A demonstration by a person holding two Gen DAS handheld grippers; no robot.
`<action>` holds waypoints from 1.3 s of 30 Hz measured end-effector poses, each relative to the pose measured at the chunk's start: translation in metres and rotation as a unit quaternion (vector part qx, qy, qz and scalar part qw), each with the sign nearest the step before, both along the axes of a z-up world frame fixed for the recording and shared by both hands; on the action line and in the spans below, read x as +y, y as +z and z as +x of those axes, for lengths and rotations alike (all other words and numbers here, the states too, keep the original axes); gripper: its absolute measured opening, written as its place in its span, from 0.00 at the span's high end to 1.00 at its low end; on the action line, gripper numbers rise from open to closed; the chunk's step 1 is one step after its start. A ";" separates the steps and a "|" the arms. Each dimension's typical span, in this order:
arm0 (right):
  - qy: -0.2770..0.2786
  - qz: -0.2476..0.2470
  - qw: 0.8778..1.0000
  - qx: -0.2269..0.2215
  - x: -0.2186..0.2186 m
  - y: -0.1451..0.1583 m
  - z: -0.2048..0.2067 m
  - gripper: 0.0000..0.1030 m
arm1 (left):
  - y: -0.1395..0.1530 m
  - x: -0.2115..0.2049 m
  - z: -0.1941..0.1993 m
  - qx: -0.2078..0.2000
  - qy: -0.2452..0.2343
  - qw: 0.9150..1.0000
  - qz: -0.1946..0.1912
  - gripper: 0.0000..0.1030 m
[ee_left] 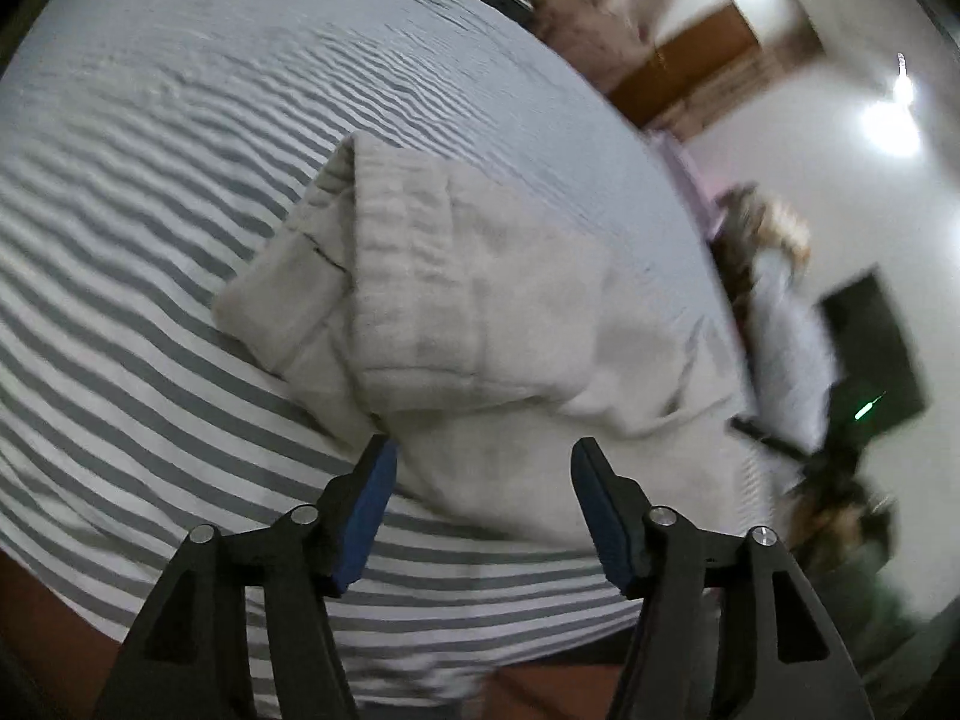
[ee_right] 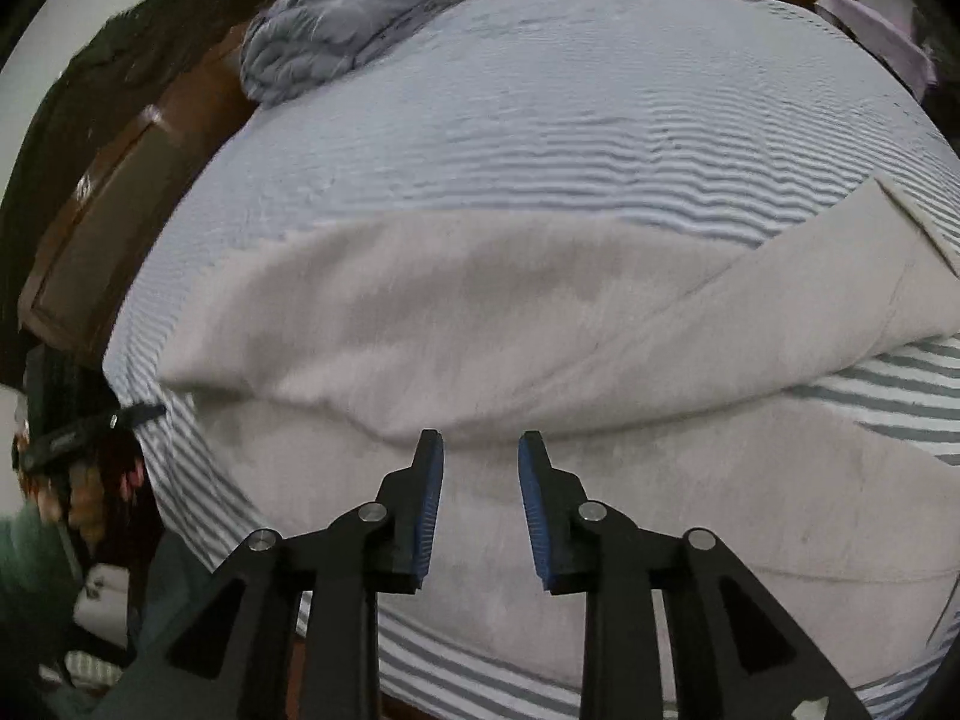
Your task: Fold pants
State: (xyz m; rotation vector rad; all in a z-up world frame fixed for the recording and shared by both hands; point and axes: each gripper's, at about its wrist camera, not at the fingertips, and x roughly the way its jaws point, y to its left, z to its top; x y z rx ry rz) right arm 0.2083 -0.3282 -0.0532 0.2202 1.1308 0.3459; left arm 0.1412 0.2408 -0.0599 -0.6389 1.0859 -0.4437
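Right wrist view shows the striped bed (ee_right: pixel 540 120), and the beige pants (ee_right: pixel 480 312) lie across its near edge, long axis left to right. Right gripper (ee_right: pixel 481 450) hovers just above a fold ridge, jaws apart, empty. Left gripper (ee_left: pixel 483 456), also apart, faces the waistband end.

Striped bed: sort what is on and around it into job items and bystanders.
Job: beige pants, left gripper, right gripper, both open above the cloth.

Bystanders: striped bed sheet, crumpled grey cloth at the far edge, brown wooden door.
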 end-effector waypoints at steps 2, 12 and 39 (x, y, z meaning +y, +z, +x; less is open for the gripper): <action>-0.018 0.007 1.000 0.002 -0.003 0.001 0.008 0.68 | -0.005 -0.001 0.003 0.017 0.020 0.998 -0.052 0.38; -0.164 -0.005 0.982 0.098 -0.060 -0.015 0.060 0.57 | -0.031 -0.017 0.037 0.086 0.128 0.976 -0.157 0.38; -0.328 -0.122 0.932 0.097 -0.101 0.010 0.012 0.95 | 0.003 -0.014 0.056 -0.001 0.149 0.989 0.003 0.73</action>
